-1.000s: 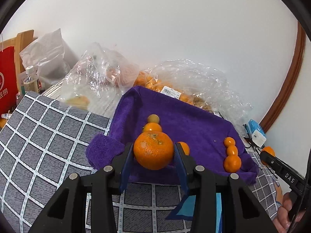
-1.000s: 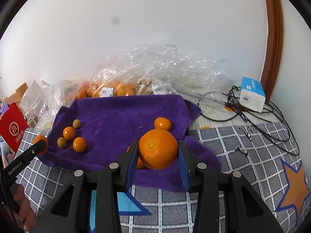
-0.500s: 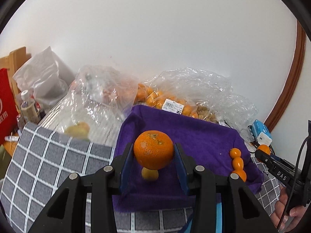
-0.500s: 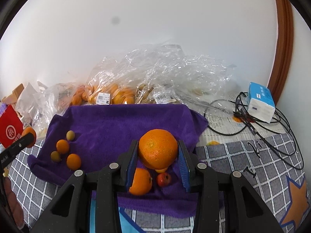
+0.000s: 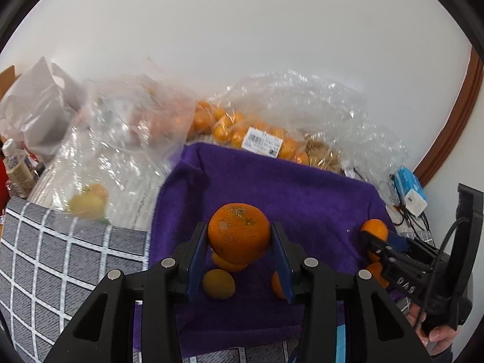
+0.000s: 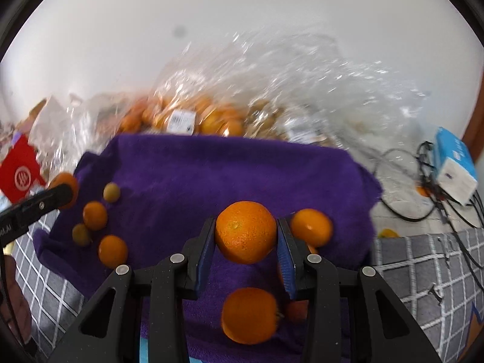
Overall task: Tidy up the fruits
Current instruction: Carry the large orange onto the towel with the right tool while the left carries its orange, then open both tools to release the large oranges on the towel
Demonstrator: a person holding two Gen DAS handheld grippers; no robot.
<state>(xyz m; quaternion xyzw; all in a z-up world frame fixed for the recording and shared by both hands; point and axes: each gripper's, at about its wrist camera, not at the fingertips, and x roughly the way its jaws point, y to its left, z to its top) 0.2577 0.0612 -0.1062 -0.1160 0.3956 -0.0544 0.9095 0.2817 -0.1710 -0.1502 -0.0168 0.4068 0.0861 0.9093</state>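
Observation:
My left gripper is shut on an orange and holds it over the left part of the purple towel. Small oranges lie on the towel under it. My right gripper is shut on another orange above the right part of the towel. Two loose oranges lie near it, one below and one to its right. Several small oranges and kumquats lie at the towel's left. Each gripper shows at the edge of the other's view, the right one and the left one.
Clear plastic bags of oranges pile against the white wall behind the towel. A blue and white box with black cables lies at the right. A grey checked cloth covers the surface. A red bag and a bottle stand at the left.
Both grippers have moved forward over the purple towel with their oranges still held. The bags at the back look nearer and the right view is blurred by motion.

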